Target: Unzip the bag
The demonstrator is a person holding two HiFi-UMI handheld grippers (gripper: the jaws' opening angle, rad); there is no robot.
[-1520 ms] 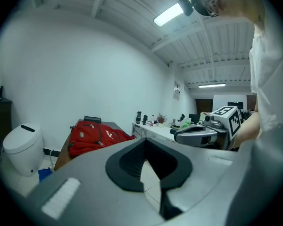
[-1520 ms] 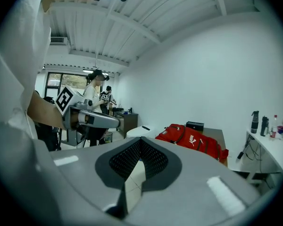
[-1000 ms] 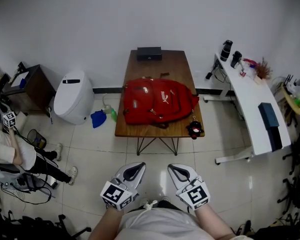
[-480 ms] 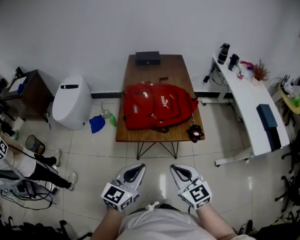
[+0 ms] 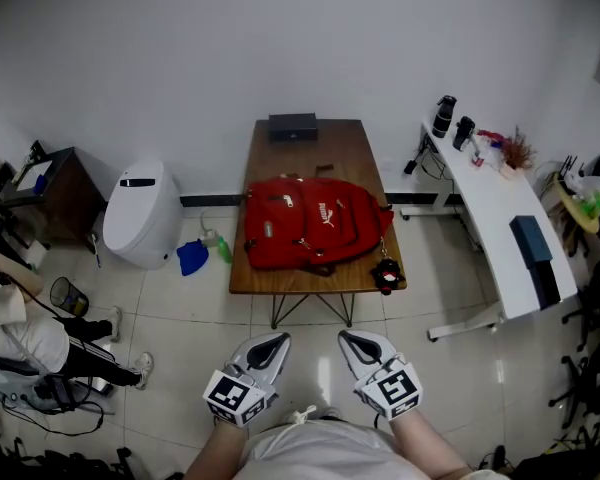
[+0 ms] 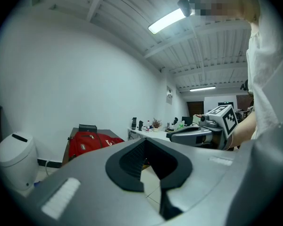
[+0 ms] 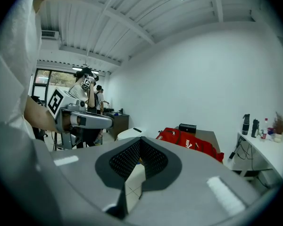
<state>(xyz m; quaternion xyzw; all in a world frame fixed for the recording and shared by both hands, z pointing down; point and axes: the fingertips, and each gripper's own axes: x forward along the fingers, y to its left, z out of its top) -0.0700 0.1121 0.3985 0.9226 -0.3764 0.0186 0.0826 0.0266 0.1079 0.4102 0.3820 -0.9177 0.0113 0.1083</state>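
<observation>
A red backpack [image 5: 313,223] lies flat on a brown wooden table [image 5: 352,148], and it looks closed. It also shows far off in the left gripper view as the backpack [image 6: 87,143] and in the right gripper view as the backpack [image 7: 191,144]. Both grippers hang side by side close to my body, over the tiled floor and well short of the table. My left gripper [image 5: 272,342] is shut with nothing in it. My right gripper [image 5: 354,339] is shut and empty too.
A black box [image 5: 293,124] sits at the table's far end. A small black and red charm [image 5: 385,275] hangs at its front right corner. A white rounded appliance [image 5: 140,213] stands left of the table, and a white desk [image 5: 500,218] with bottles stands right. A seated person [image 5: 15,328] is at far left.
Both grippers stay shut near my body. The head view has shifted slightly, so the table and backpack sit a little lower in the frame. The person at left has moved.
</observation>
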